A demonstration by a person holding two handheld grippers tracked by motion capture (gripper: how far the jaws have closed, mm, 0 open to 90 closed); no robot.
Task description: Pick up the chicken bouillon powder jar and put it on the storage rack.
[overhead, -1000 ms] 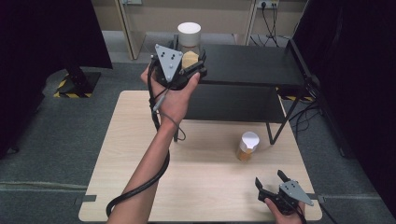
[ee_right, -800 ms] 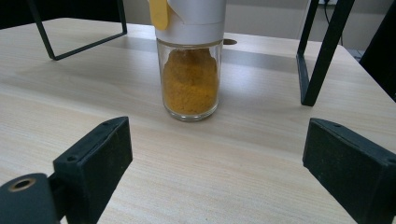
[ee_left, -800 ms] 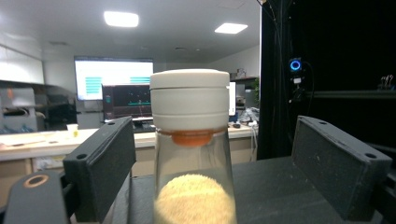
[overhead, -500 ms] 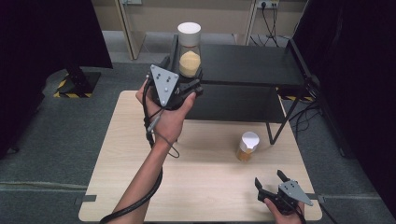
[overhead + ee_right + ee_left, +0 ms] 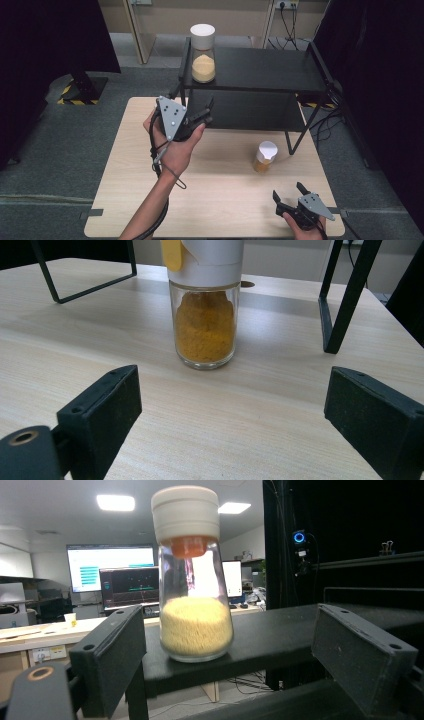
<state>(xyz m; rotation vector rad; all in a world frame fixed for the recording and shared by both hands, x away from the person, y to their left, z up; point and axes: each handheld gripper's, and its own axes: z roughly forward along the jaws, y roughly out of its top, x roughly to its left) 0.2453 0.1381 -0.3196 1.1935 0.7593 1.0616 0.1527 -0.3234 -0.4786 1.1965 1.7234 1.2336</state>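
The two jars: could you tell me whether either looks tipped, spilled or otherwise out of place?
Nothing stands out. The tall jar stands upright near the black shelf's left edge, and the short jar stands upright on the wooden table. No powder has spilled around either.

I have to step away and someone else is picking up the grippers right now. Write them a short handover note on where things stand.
Left gripper: open, empty, held above the table's far left part, in front of the black shelf, apart from the tall jar.
Right gripper: open, empty, low at the table's near right corner, facing the small jar.
Tall jar, white lid, pale yellow grains: upright on the shelf's left end.
Small jar, white cap, orange-yellow powder: upright on the wooden table, near the shelf's right leg.
Done: the tall jar appears shelved.
Left: probably the small jar; nothing grips it yet.
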